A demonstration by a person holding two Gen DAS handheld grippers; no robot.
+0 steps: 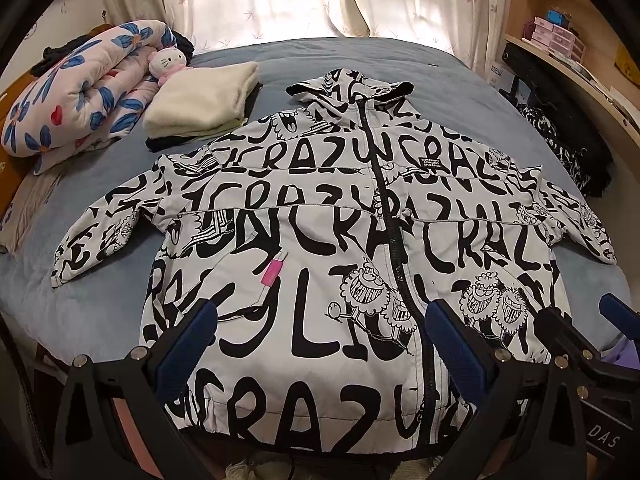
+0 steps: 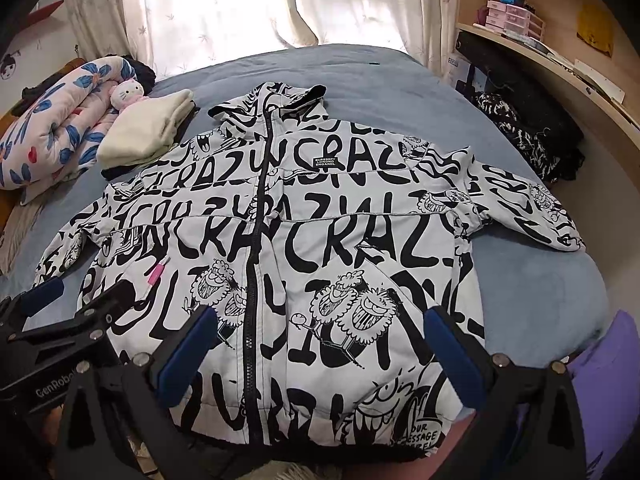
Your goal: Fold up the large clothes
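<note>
Left wrist view shows, at far left, a flowered quilt [image 1: 84,84] rolled at the head of the bed [image 1: 460,80], with a small plush cat [image 1: 166,65] leaning on it and a folded cream blanket [image 1: 202,98] just beside. Filling the middle lies the printed jacket [image 1: 320,240], front up and zipped, hood away from the camera, hem nearest, both sleeves spread outward on the blue cover. The left gripper [image 1: 320,344] hangs over the lower front with its blue-padded fingers [image 1: 188,344] wide apart and holding nothing; the right gripper [image 2: 320,344] sits alongside it over the wearer's-left panel, likewise spread and empty. At far right, a dark patterned garment [image 1: 560,140] is heaped near the bed's edge, below a wooden shelf [image 1: 560,40]. Folding seems not yet begun, so the first step is probably bringing a sleeve across the chest. To do that well, each gripper should pinch at a cuff or shoulder seam rather than mid-panel, taking the full thickness of the padded cloth so it does not slip. The sleeve should then be carried low and flat toward the zipper, keeping the body from dragging. The jacket's left-hand shoulder lies close to the cream blanket, so lifting there risks catching it.
</note>
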